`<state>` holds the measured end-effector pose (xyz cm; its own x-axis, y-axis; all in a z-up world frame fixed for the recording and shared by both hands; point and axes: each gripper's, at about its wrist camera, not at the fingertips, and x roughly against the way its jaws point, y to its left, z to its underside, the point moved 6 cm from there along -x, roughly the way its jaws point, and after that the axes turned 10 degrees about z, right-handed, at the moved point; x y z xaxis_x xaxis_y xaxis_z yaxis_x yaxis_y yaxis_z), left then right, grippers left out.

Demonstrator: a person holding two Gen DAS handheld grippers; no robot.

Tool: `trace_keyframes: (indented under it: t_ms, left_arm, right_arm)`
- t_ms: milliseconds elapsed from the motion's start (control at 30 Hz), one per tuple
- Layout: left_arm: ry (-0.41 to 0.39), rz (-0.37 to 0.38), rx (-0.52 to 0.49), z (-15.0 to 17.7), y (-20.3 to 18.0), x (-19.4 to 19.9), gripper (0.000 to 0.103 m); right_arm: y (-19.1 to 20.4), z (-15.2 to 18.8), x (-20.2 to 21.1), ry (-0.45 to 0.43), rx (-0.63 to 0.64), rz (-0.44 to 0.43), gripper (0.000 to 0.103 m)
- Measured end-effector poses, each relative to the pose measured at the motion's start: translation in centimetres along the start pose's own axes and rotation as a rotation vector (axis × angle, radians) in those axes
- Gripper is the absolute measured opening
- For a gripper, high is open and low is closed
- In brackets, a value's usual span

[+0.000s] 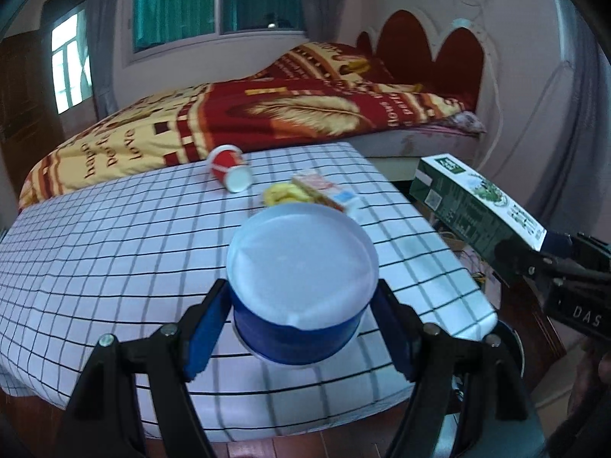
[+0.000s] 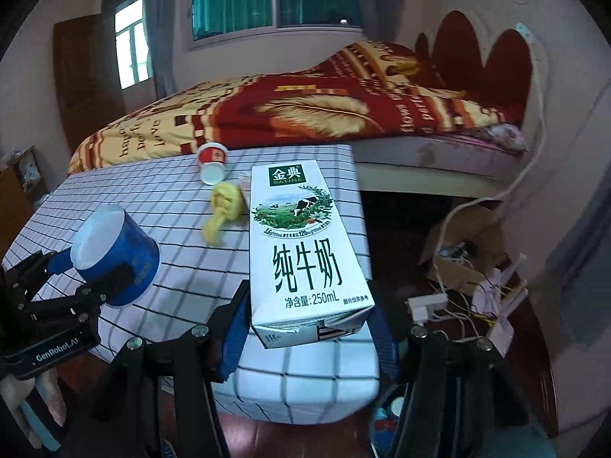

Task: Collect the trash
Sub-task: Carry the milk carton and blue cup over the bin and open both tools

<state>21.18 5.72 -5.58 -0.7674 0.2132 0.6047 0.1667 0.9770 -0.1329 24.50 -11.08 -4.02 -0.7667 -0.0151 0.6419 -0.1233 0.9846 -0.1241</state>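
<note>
My left gripper (image 1: 301,328) is shut on a blue paper cup (image 1: 301,286) with a white inside, lifted above the checked tablecloth (image 1: 114,267). From the right wrist view the same blue cup (image 2: 114,255) and left gripper (image 2: 91,278) show at the left. My right gripper (image 2: 309,324) is shut on a white and green milk carton (image 2: 301,244), held over the table's right edge; the carton (image 1: 473,210) also shows at the right of the left view. On the table lie a tipped red cup (image 1: 229,168), a yellow peel (image 1: 282,194) and a small flat carton (image 1: 324,189).
A bed with a red and yellow quilt (image 1: 229,114) stands right behind the table. To the right, on the floor, sit a cardboard box (image 2: 466,236) and tangled cables with a power strip (image 2: 427,301). Dark wood floor runs below the table's near edge.
</note>
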Motion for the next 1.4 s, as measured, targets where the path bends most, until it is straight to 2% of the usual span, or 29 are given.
trace_keyframes:
  t_ms: [400,900,1100,1400]
  left_arm:
    - [0.023,0.142,-0.109,0.5,-9.1,-1.4,0.075]
    - [0.168,0.347,-0.259,5.4,-21.8,-5.6,0.075]
    - [0.248,0.398,-0.302,8.4,-25.4,-7.2,0.075]
    - [0.372,0.424,-0.316,12.3,-27.2,-10.9,0.075]
  right_arm:
    - [-9.8,5.2,2.4,0.045,-0.095,0.127,0.058]
    - [-20.2,15.1,0.8,0.214,-0.173,0.220,0.057]
    - [-22.4,18.8,0.4,0.260,-0.189,0.220,0.057]
    - [-23.6,23.0,-1.5,0.324,-0.167,0.187,0.057]
